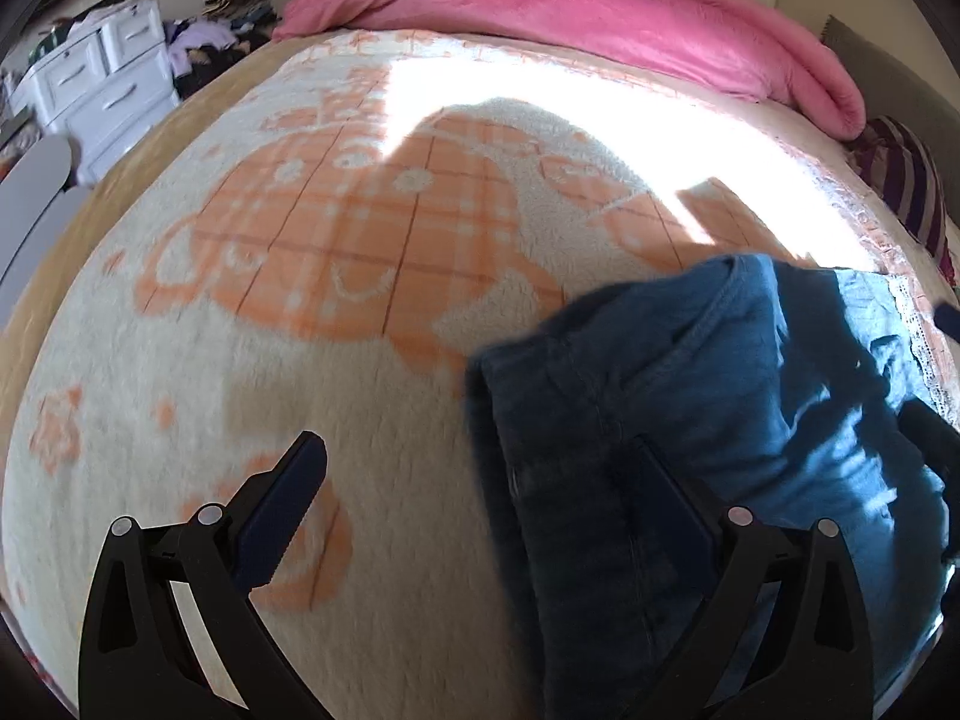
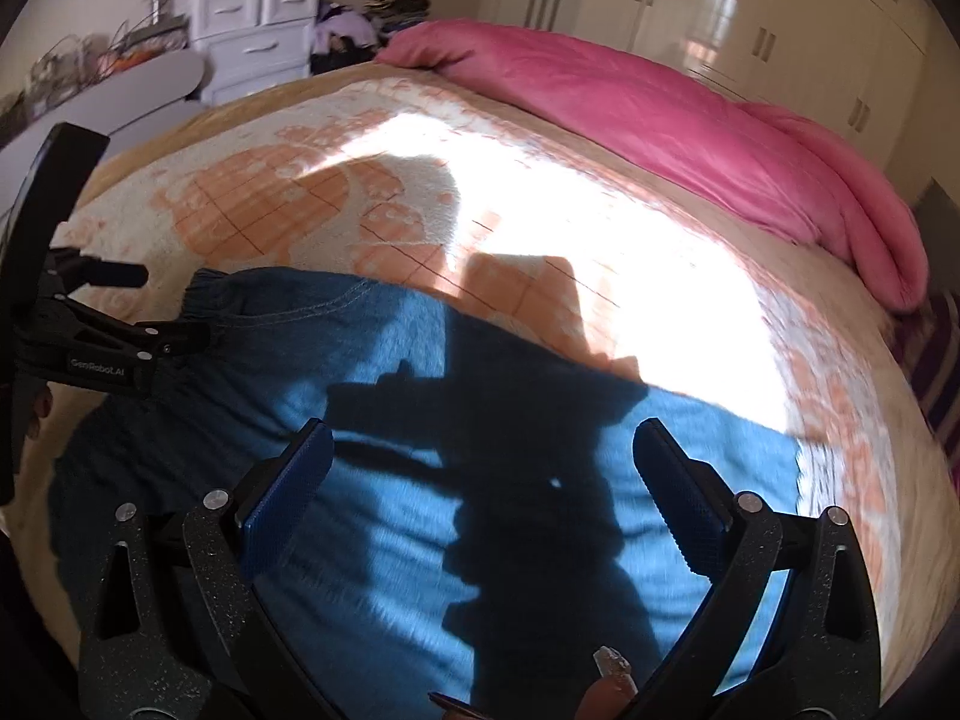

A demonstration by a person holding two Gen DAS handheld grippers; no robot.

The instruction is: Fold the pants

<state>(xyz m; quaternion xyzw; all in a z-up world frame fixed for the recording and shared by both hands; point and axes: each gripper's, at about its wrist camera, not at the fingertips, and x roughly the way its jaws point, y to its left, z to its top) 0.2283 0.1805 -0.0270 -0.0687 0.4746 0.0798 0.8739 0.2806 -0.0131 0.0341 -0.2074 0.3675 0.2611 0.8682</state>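
Note:
Blue denim pants (image 2: 384, 336) lie spread flat on the cream and orange blanket (image 2: 270, 204), with the elastic waistband (image 2: 222, 294) toward the left. My right gripper (image 2: 486, 468) hovers open above the middle of the pants, casting its shadow on them, with nothing between its fingers. In the left wrist view the pants (image 1: 720, 372) fill the lower right, with a folded edge (image 1: 486, 396) facing left. My left gripper (image 1: 480, 480) is open, its right finger (image 1: 666, 498) over the denim and its left finger (image 1: 288, 498) over bare blanket. The left gripper's body (image 2: 108, 348) shows beside the waistband.
A rolled pink duvet (image 1: 600, 18) lies along the far side of the bed. White plastic drawers (image 1: 102, 78) and a clothes pile (image 1: 234, 18) stand past the left edge. A striped pillow (image 1: 912, 180) sits at the right. Wardrobe doors (image 2: 780, 30) are behind. A person's fingertip (image 2: 606, 687) shows below.

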